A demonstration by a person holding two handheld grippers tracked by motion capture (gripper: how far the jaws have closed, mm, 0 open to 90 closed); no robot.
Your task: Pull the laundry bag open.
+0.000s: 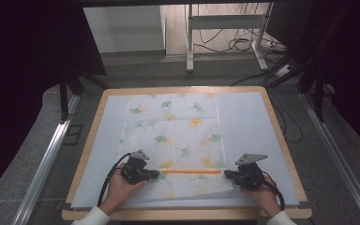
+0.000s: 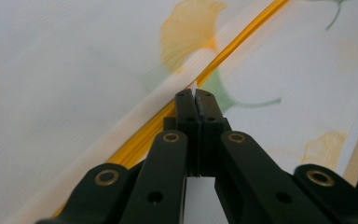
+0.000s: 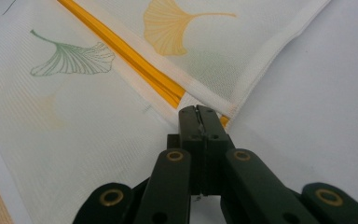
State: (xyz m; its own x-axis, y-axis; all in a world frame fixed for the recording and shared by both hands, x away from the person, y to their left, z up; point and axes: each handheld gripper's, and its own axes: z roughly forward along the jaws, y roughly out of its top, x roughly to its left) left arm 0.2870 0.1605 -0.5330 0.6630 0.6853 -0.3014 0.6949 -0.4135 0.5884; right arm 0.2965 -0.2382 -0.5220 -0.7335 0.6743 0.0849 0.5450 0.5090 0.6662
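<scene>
- Cloth [image 1: 178, 136] printed with green and yellow ginkgo leaves lies spread on the pale sheet [image 1: 248, 122] that covers the wooden table [image 1: 281, 136], roughly at the middle, its near part folded along an orange stripe [image 1: 192, 172] that runs between the two grippers.
- Left gripper [image 2: 195, 99] — held in the person's left hand [image 1: 119, 187] — has its jaws pressed together on the folded cloth edge, a sliver of white fabric showing between the tips right beside the stripe.
- Right gripper [image 3: 198, 114], in the right hand [image 1: 262, 194], is likewise clamped on the cloth at the stripe's other end, near the hemmed corner.
- In the high view both grippers sit low on the table's near side, facing each other — well apart.
- Beyond the table: grey floor [image 1: 145, 75], a metal stand [image 1: 225, 33] and loose cables [image 1: 236, 44].
</scene>
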